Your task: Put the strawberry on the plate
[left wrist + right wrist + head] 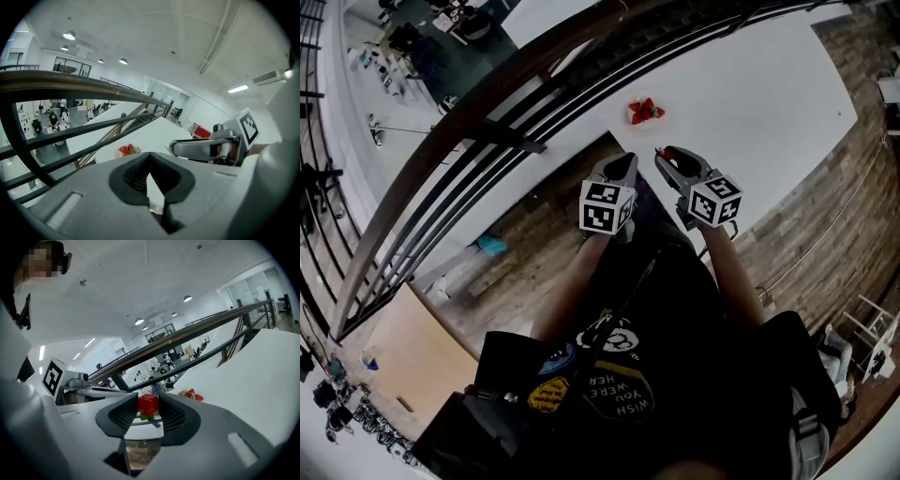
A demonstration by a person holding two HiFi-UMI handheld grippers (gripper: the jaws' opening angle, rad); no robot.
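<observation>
Right tongs (pixel 661 155) clenched on small red strawberry (pixel 148 405), held in air; green calyx at 6 o'clock in right gripper view. Left tongs (pixel 628 161) closed, empty, just beside. Heap of red strawberries (pixel 645 111) on white surface (pixel 750 94) at 12 o'clock from right tongs. Plate not discernible.

a dark railing (pixel 478 103) beside a white table (pixel 769 94), wooden floor (pixel 534 246) below.
</observation>
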